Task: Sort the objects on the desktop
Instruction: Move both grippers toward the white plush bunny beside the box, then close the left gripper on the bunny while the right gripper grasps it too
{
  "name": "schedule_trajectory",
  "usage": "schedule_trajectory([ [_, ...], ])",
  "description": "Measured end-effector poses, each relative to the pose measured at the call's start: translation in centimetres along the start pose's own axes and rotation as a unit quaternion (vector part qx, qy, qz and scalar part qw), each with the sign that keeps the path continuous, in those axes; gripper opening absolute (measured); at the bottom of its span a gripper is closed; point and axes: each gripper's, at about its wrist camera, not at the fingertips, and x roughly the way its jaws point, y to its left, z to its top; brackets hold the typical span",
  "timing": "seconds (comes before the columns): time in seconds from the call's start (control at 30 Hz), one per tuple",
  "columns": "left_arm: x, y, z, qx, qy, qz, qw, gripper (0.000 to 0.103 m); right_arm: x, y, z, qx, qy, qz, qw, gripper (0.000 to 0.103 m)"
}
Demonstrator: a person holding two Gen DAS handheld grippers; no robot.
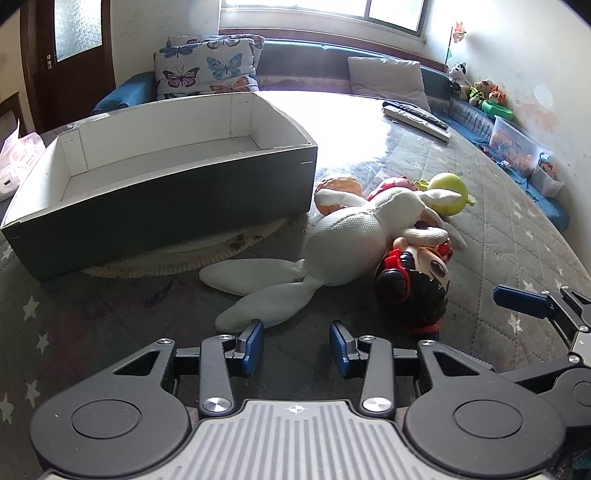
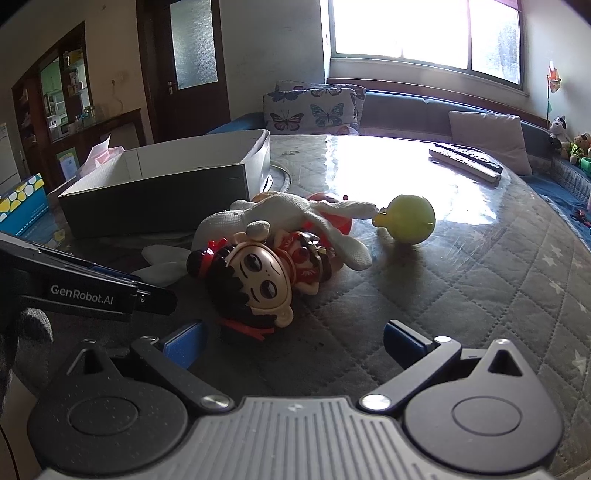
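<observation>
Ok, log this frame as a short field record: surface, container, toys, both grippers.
surface: quilted table cover
container: open box, nothing visible inside
toys: white bunny draped over doll; yellow ball beside them; all outside the box
left gripper: open, holding nothing, near bunny's leg
right gripper: open wide, holding nothing, facing the doll's head
sorted so far: nothing

Far ahead of the gripper a butterfly cushion [image 1: 207, 68] leans on the sofa [image 1: 306, 61] under the window [image 2: 424, 29], a door [image 2: 192, 66] off left, what may be remotes [image 2: 467, 157] ahead right.
</observation>
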Motion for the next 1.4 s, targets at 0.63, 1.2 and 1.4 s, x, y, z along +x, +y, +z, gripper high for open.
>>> schedule_trajectory([
  [0.63,-0.6,0.3,1.1,0.019,-0.018,-0.003,0.9997,0.042,-0.3,-0.7,2.7,0.001,-0.020,0.014,1.000,0.096],
  [1.2,0.8,-0.2,1.7,0.091,-0.039,-0.038,0.9944,0.039,3.7,-2.3,7.6,0.019,-0.008,0.051,0.999,0.069],
  [1.4,1.8,0.2,1.6,0.097,-0.036,-0.056,0.9930,0.038,4.6,-2.3,8.1,0.026,-0.001,0.068,0.997,0.055],
])
